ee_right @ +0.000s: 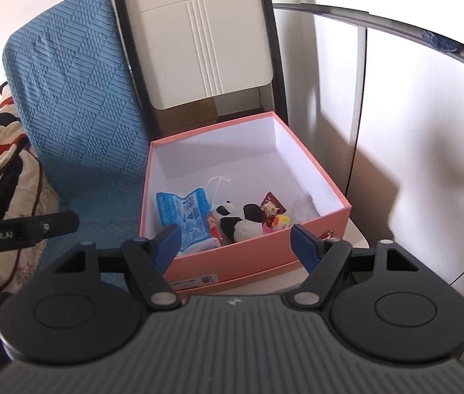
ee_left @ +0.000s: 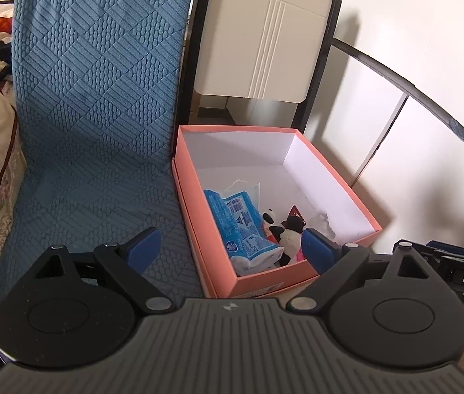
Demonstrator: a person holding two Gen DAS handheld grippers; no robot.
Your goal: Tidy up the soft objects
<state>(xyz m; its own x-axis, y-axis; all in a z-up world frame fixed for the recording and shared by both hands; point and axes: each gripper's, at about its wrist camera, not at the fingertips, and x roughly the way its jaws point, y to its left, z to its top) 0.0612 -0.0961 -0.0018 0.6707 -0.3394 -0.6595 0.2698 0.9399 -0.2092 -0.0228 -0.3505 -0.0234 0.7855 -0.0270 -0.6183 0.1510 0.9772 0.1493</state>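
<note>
Panda toy (ee_right: 232, 220) and blue packet (ee_right: 187, 218) lie inside your pink box (ee_right: 248, 262), mid-frame, just beyond both tools. Your right hand-held gripper (ee_right: 235, 243) and left hand-held gripper (ee_left: 228, 249) are spread wide, pinching nothing.

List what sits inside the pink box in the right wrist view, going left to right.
Blue packet → panda plush → small red-and-gold charm → crumpled clear plastic by the right wall of the pink box.
</note>
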